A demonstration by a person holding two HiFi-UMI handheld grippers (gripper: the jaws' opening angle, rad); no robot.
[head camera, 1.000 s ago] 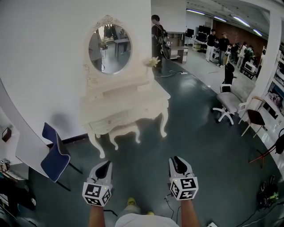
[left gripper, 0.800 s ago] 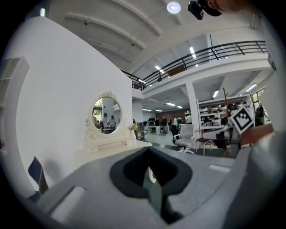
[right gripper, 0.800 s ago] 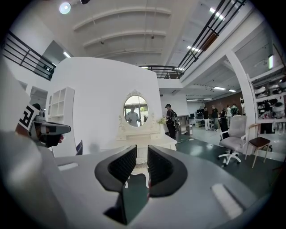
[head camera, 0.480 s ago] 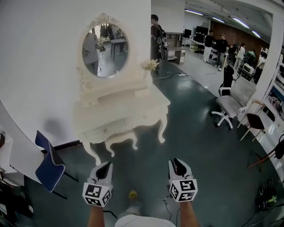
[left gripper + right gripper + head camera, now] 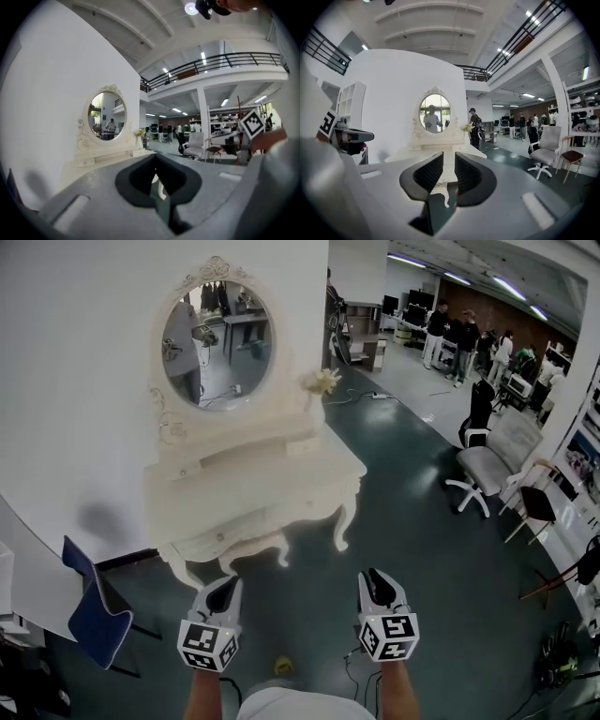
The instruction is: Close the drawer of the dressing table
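The dressing table (image 5: 253,479) stands at 12 o'clock, its drawer (image 5: 230,538) under the tabletop, well apart from the left gripper (image 5: 223,589), tips pressed together, and the right gripper (image 5: 375,579), jaws narrowly parted, both empty.

The left gripper (image 5: 223,592) and right gripper (image 5: 375,582) are hand-held, with pale grey moulded bodies and black jaws ribbed on their inner faces. Each carries a white cube (image 5: 207,645) printed with black square markers. The person wears a light grey top (image 5: 281,706) and a yellow shoe (image 5: 278,667).
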